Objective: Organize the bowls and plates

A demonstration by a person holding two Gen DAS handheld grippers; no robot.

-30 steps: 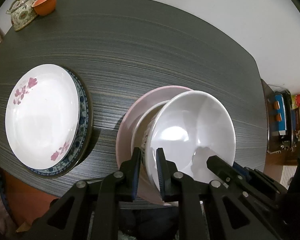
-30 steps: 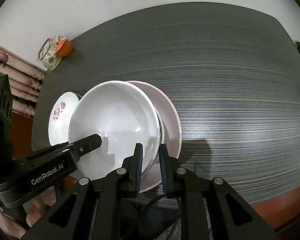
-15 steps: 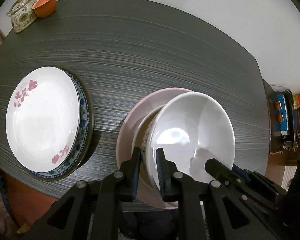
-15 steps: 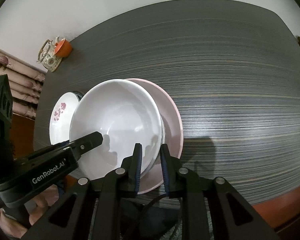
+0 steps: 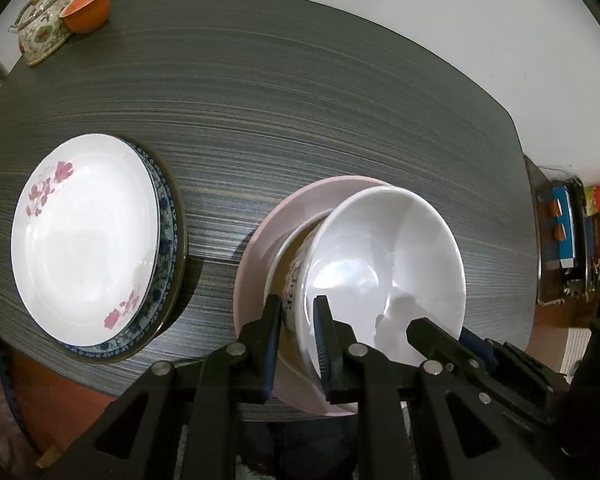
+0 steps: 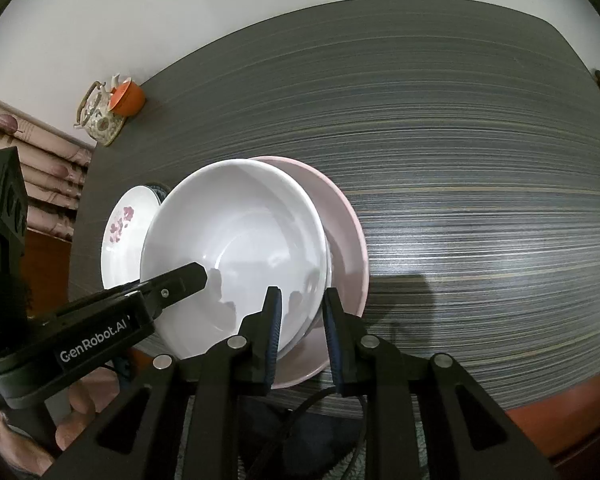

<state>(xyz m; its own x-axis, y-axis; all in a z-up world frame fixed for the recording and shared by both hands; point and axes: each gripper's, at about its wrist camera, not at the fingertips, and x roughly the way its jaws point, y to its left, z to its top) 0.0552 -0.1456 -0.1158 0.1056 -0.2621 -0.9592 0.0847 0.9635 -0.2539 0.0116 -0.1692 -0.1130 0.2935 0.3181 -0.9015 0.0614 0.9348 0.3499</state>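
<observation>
Teapot and cup: a patterned ceramic teapot (image 5: pixel 40 34) and small orange cup (image 5: pixel 87 10) sit touching at the far left corner of the dark striped table (image 5: pixel 300 100), well apart from your work.

Plate stack: a white round plate with pink flowers (image 5: pixel 84 236) lies on a blue-patterned plate (image 5: pixel 166 216) near the left end of the table's near edge, beside the bowls but not touching them.

Your left gripper (image 5: pixel 297 330): nearly closed, pads pressing the left rim of the upper bowl.

Bowl stack: the plain white glossy bowl (image 5: pixel 384 268) sits tilted in a patterned white bowl (image 5: pixel 290 264), both inside a wide pink shallow bowl (image 5: pixel 268 236) at the near edge.

Your right gripper (image 6: pixel 300 320): jaws have just been opening a little and stand slightly apart, the white bowl's right rim between them with a gap on the outer side.

Risk: I judge that your one-sided hold lets the glazed bowl tip or slide; the pink bowl appears to overhang the near edge, so a nudge could drop the stack.

Room: the table's middle, far edge and right side are bare; move that way.
</observation>
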